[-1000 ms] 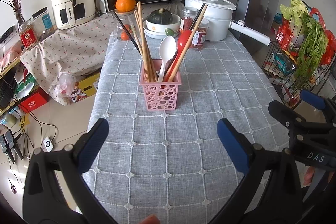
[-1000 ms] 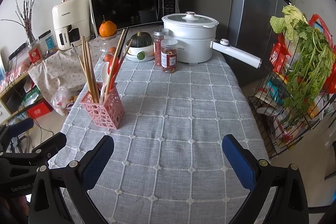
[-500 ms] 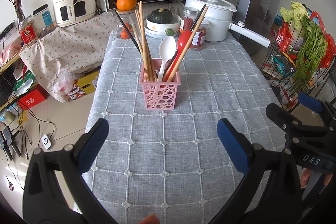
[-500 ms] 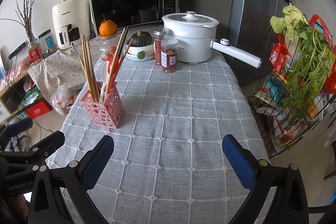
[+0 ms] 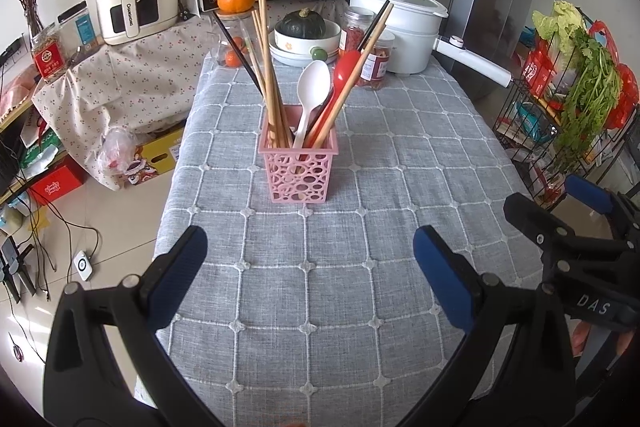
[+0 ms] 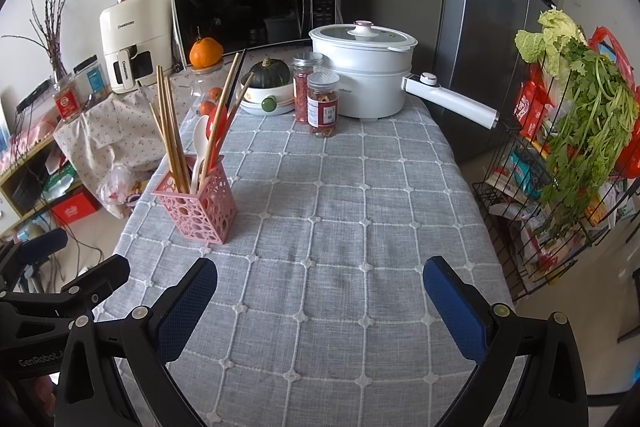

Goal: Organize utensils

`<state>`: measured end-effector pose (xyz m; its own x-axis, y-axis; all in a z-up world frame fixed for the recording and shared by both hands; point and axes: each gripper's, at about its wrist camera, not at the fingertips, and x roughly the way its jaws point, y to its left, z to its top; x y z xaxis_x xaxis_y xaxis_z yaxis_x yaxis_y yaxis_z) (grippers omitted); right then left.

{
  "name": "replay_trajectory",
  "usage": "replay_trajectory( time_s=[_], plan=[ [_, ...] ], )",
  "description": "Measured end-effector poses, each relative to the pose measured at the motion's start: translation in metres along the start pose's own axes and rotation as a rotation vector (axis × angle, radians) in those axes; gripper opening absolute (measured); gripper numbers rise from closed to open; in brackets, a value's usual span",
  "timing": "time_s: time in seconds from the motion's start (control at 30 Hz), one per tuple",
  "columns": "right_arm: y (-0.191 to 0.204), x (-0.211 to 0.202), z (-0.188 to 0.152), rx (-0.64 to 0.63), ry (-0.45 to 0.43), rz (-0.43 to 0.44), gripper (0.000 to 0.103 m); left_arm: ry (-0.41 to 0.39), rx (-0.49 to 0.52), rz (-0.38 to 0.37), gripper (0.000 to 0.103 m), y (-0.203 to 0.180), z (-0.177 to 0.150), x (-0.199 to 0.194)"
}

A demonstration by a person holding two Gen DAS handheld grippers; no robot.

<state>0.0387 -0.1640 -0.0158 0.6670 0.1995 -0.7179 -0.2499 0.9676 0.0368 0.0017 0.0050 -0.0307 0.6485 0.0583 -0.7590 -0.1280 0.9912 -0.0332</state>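
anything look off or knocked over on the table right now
Nothing stands out. The pink holder stands upright on the grey tablecloth with chopsticks, white spoon and red spoon inside. No utensil lies loose; nothing spilled.

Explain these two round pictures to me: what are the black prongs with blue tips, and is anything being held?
They are hand-held grippers, one in each of a person's hands, with no robot arm. Each carries a fisheye camera looking along its two fingers, hence the round, bent views. One picture looks out from the left gripper, the other from the right gripper. Both are open and hold nothing. On the grey checked tablecloth stands a pink basket with chopsticks, a white spoon and a red spoon. Behind are jars, a white pot and a microwave.
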Motion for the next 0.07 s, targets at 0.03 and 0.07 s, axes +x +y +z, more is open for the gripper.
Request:
replay_trajectory(
  time_s=[0.03, 0.07],
  plan=[
    [0.0000, 0.0003, -0.0007, 0.001, 0.001, 0.001, 0.103, 0.002, -0.004, -0.005, 0.102, 0.0003, 0.0001, 0.0000],
    [0.0000, 0.0003, -0.0009, 0.001, 0.002, 0.001, 0.103, 0.005, -0.009, -0.017, 0.102, 0.0008, 0.0003, 0.0002]
  ],
)
